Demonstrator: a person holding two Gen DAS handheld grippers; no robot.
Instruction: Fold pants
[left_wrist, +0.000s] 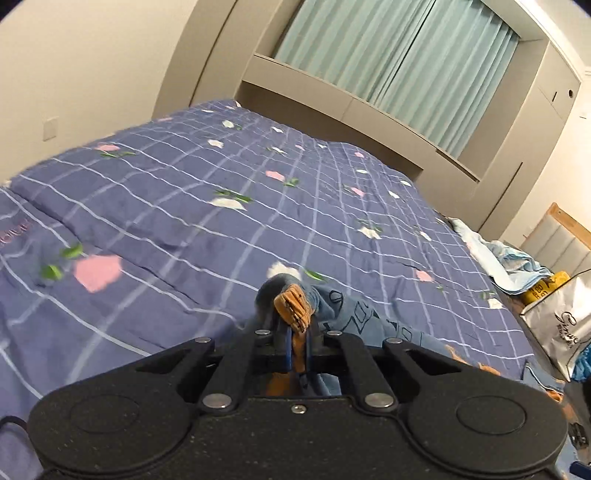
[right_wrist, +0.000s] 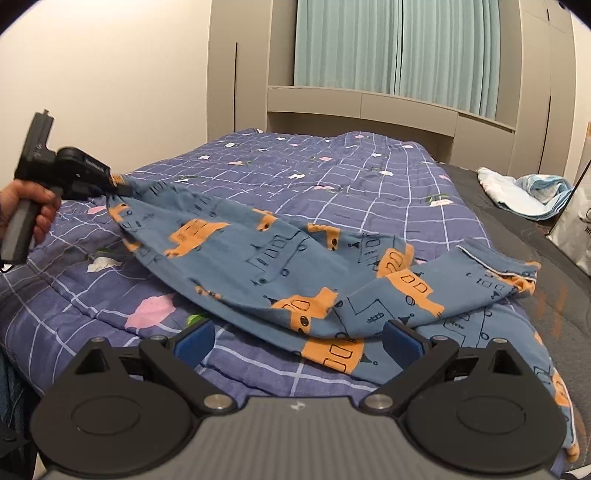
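Our left tongs (left_wrist: 298, 345) pinched a bunched edge of the blue pajama pants (right_wrist: 280, 266), lifting it off the checked quilt (right_wrist: 332, 177) on the bed. Our right tongs (right_wrist: 297, 341) stood spread just before the trailing cloth, holding nothing.

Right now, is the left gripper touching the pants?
Touching. The left wrist view shows the left gripper shut on a bunch of the pants; the right wrist view shows the cloth pulled up to it.
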